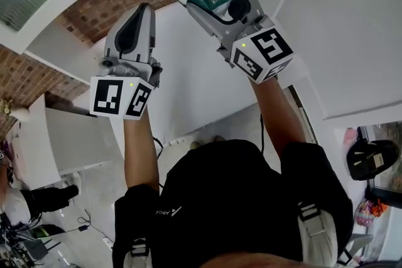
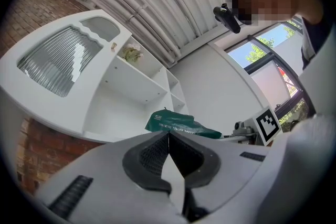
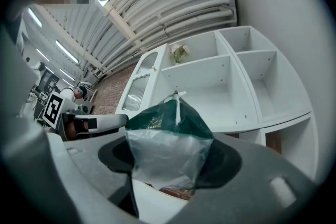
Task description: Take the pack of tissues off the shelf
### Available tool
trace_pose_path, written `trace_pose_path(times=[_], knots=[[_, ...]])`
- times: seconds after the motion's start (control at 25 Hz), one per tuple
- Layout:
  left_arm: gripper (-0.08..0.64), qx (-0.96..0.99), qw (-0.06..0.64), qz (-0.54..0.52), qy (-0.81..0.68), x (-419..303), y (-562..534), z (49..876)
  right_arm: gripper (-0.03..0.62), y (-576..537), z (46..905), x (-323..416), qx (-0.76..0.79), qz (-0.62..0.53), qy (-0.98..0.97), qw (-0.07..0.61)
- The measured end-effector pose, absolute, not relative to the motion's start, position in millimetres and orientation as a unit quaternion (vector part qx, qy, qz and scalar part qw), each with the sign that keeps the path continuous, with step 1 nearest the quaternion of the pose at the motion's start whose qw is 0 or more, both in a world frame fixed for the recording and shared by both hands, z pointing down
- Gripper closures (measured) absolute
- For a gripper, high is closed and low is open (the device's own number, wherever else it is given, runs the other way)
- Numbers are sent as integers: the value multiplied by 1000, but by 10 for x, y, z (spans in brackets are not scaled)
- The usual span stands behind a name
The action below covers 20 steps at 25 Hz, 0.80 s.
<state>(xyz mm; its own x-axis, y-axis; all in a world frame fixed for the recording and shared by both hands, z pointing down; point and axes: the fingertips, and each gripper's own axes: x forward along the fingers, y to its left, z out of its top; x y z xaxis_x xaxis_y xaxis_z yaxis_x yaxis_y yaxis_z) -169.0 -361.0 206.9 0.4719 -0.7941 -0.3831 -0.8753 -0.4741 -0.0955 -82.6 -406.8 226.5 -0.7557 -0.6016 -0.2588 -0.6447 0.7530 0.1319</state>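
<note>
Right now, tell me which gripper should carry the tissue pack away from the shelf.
Right. The right gripper is clamped on the tissue pack, held clear of the shelf. The left gripper is shut and empty beside it, so a handover would likely only add a step.

The pack of tissues (image 3: pixel 168 134) is wrapped in thin, crinkled plastic film, glossy, part dark green and part clear. The shelf (image 3: pixel 210 86) looks smooth, matt white. The brick wall (image 1: pixel 107 6) is rough and red. The left gripper (image 2: pixel 169 136) has a matt grey plastic shell with black, finely textured pads (image 2: pixel 152 157)
</note>
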Motion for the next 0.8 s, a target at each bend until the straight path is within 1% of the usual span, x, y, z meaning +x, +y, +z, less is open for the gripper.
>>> trace_pose_path(times=[0.8], knots=[[560,-848,139,143,491,-1686,-3679,2049,290,-4038,2249,-830,-331,97,932,114]])
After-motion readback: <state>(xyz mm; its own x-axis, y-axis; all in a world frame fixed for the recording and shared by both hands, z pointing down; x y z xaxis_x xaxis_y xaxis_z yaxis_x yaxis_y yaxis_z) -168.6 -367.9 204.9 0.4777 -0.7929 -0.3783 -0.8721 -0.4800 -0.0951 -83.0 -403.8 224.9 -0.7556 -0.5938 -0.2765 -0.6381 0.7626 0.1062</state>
